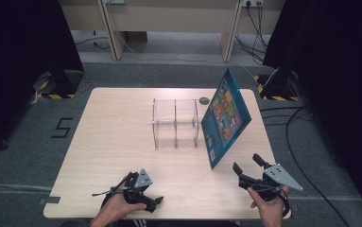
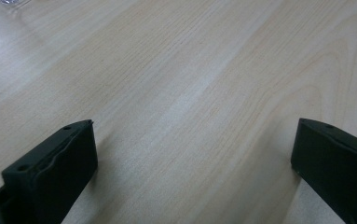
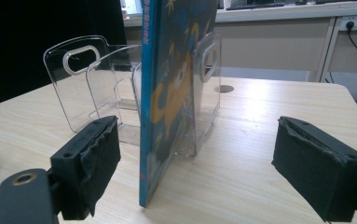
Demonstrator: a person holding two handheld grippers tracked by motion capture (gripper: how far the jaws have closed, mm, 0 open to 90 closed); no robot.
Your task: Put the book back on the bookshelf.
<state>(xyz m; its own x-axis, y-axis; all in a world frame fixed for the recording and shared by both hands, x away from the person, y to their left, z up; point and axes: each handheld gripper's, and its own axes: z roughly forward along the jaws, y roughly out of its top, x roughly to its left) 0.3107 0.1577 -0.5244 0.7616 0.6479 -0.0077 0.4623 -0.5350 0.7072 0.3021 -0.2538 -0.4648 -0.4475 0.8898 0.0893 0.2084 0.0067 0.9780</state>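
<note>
My right tongs (image 1: 248, 165) sat released, level, aimed at the picture book (image 1: 226, 116) leaning on the clear rack (image 1: 175, 124); left tongs (image 1: 141, 189) released, low over the surface (image 1: 112, 137).

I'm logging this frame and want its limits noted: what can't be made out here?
- Book: title cut off by the top edge in the right gripper view; cover print too small in the high view.
- Clear rack: its right end is hidden behind the book in the high view.
- Left gripper: jaws cut off by the bottom edge.
</note>
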